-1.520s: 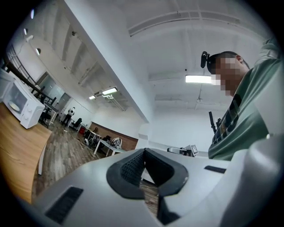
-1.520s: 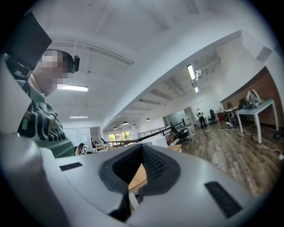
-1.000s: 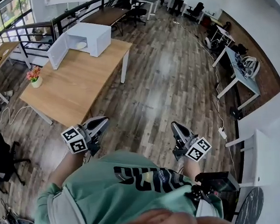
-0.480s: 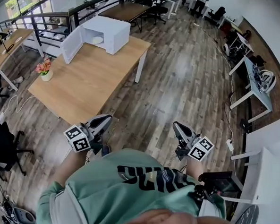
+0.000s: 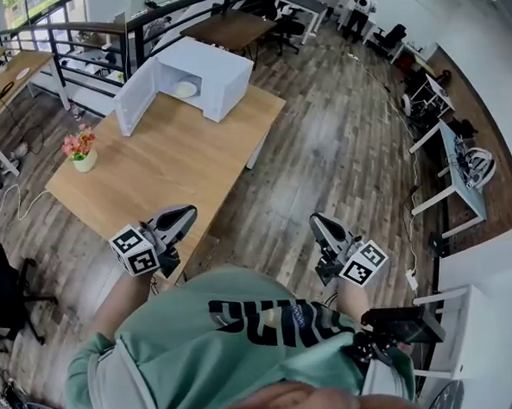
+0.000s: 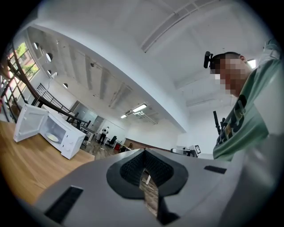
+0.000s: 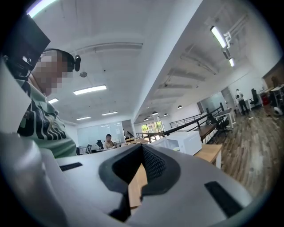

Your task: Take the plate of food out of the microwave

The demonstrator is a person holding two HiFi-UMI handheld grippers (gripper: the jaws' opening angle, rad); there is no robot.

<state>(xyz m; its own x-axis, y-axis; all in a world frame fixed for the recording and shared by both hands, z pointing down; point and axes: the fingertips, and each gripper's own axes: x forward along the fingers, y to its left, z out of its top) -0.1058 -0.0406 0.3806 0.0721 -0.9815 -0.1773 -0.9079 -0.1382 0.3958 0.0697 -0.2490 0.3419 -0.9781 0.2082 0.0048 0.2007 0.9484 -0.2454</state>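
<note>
Approach phase, well apart from the goods. White box microwave [image 5: 206, 71] at the far end of the light wooden table [image 5: 163, 166], door [image 5: 135, 99] hanging open. Pale round plate of food [image 5: 185, 89] inside the cavity, untouched. Left gripper [image 5: 186, 216] and right gripper [image 5: 317, 222] both pinched shut, empty, held at waist off the near table corner. Best plan: close in, square up to the opening, spread one gripper wide before reaching in, pinch the plate rim, keep level coming out. Steer clear of the pink flowers in a small pot [image 5: 82, 153] on the table's left.
</note>
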